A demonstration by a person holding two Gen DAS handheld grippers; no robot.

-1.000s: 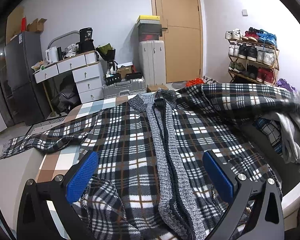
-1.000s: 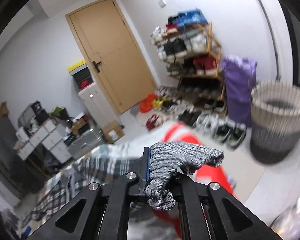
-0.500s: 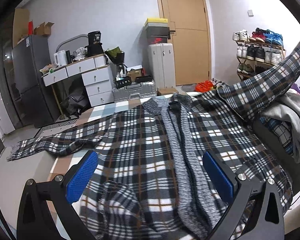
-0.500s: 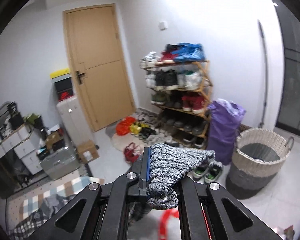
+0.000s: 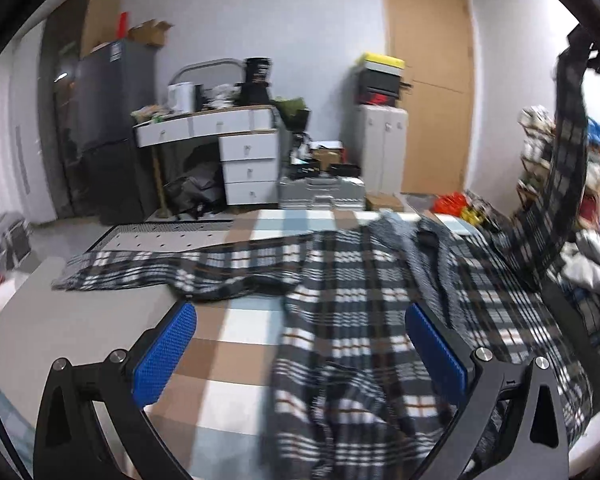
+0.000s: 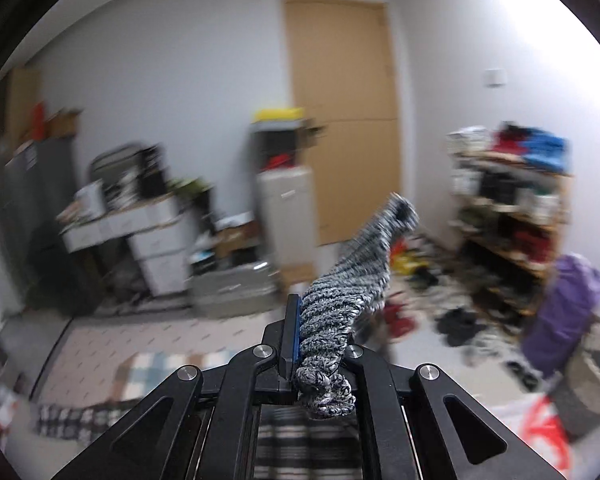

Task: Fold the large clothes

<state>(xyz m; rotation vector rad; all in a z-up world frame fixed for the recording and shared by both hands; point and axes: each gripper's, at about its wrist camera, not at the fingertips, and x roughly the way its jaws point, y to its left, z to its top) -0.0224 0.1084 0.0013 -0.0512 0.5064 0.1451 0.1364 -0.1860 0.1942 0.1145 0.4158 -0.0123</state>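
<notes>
Here, the parts, from the fingers outward:

Right gripper (image 6: 320, 344): jaws clamped together on the knit cuff (image 6: 340, 312) of the jacket; the cuff's bunched end hangs out behind the pads, and its open end stands up and forward, blurred.
Right sleeve (image 5: 556, 200): seen from the left wrist view, it rises steeply from the jacket's right shoulder to the upper right edge, clear of the bed.
Left gripper (image 5: 300, 344): blue pads (image 5: 164, 356) wide apart, nothing between them; it hangs over the near part of the bed, one pad above bare cover, the other above plaid cloth.
Jacket (image 5: 380, 300): black, white and brown plaid with a grey knit front band and collar; it lies spread front up on the bed, collar at the far end.
Left sleeve (image 5: 180, 272): stretched flat to the left, its end past the checked cover on the grey surface beside it.
Cover (image 5: 236, 356): checked in brown, white and pale blue; bare to the left of the jacket.
Clothes pile (image 5: 588, 264): at the right edge of the bed, beside the jacket.
Room: desk with drawers (image 5: 236, 152), wooden door (image 5: 432, 92) and shoe rack (image 6: 512, 208) beyond the bed; a woven basket (image 6: 596, 372) on the floor at the right.
</notes>
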